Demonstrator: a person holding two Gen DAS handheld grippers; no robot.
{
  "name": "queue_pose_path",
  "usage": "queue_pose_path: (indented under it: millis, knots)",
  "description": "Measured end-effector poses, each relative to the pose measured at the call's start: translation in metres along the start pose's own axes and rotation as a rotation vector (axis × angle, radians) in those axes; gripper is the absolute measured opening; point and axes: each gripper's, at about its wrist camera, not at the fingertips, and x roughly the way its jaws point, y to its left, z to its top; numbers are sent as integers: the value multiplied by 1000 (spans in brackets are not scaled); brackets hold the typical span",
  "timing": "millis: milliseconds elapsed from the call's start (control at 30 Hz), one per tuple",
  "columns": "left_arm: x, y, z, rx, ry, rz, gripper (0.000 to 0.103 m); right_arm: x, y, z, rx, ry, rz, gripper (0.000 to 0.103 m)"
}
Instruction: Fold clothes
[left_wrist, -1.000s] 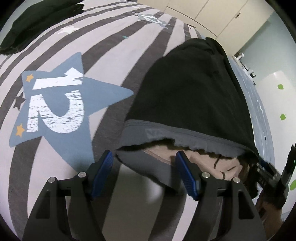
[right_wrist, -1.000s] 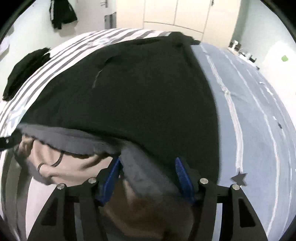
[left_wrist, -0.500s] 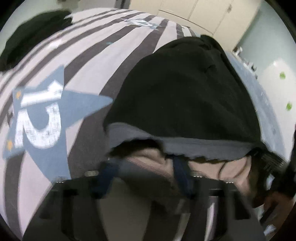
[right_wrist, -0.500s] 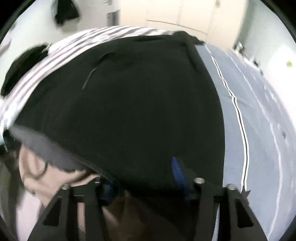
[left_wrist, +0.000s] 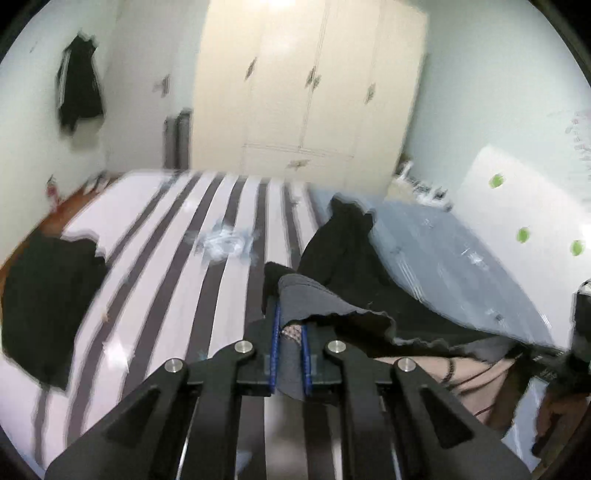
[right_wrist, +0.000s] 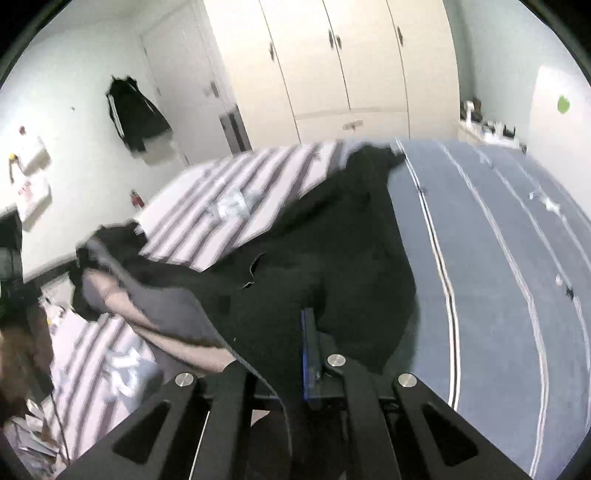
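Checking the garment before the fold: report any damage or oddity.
The black garment, pinched at its grey hem by the left gripper and right gripper, shows a small jagged tear mid-fabric. Blur hides finer detail.

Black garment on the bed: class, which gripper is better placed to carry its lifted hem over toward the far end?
Neither alone. The left gripper and right gripper each pinch a hem corner of the black garment, so both should move together.

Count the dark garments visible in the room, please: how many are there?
3. One black garment is held up over the bed by both grippers; one dark garment lies at the bed's left edge; one black jacket hangs on the wall. Others may be hidden.
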Motion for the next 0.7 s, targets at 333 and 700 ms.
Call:
queue_pose_path:
  millis: [333,700]
  knots:
    - [39,18,-105,182,359,94,7,-9,-21,-74,147,116,-10,5]
    - [72,-11,-215,194,495,134,19,17,-59,-177,163,274,-229,5]
